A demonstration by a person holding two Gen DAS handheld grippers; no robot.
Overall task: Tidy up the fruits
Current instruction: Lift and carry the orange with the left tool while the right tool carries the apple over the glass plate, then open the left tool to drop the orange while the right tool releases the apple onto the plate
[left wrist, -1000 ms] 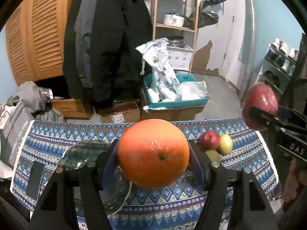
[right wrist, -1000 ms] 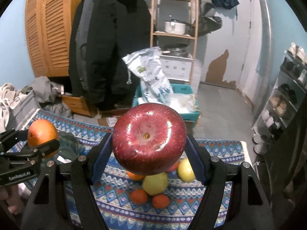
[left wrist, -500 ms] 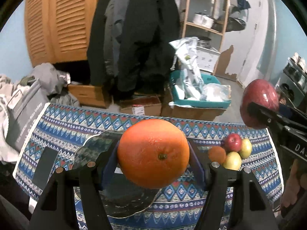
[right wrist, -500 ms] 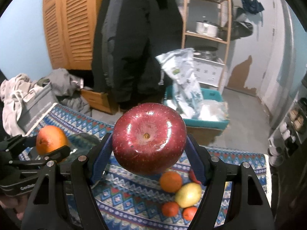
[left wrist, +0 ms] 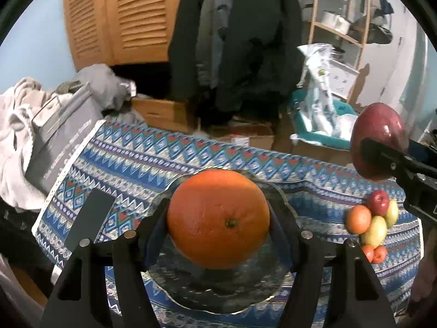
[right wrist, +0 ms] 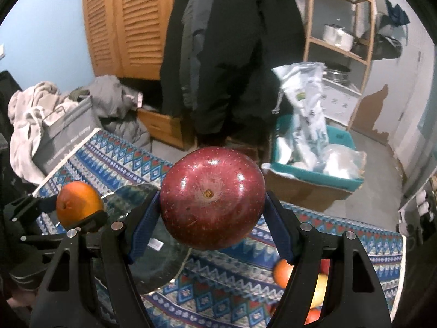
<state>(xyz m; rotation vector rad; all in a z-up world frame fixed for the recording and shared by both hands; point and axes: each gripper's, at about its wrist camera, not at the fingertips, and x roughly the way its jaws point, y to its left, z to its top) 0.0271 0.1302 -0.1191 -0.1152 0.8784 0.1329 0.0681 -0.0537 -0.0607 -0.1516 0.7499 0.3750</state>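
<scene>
Large round orange point(left wrist: 218, 222) is gripped by left gripper point(left wrist: 218, 227) above clear scalloped glass plate point(left wrist: 191, 292). Glossy dark-red apple point(right wrist: 211, 198) is clamped in right gripper point(right wrist: 211, 205), right of plate. Risk: release from height; round fruit could roll off the shallow plate.

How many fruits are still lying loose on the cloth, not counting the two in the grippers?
6 visible, all in one cluster at the cloth's right end: a small red apple, an orange fruit, two yellow-green fruits, and two small orange-red ones. More may hide behind them.
</scene>
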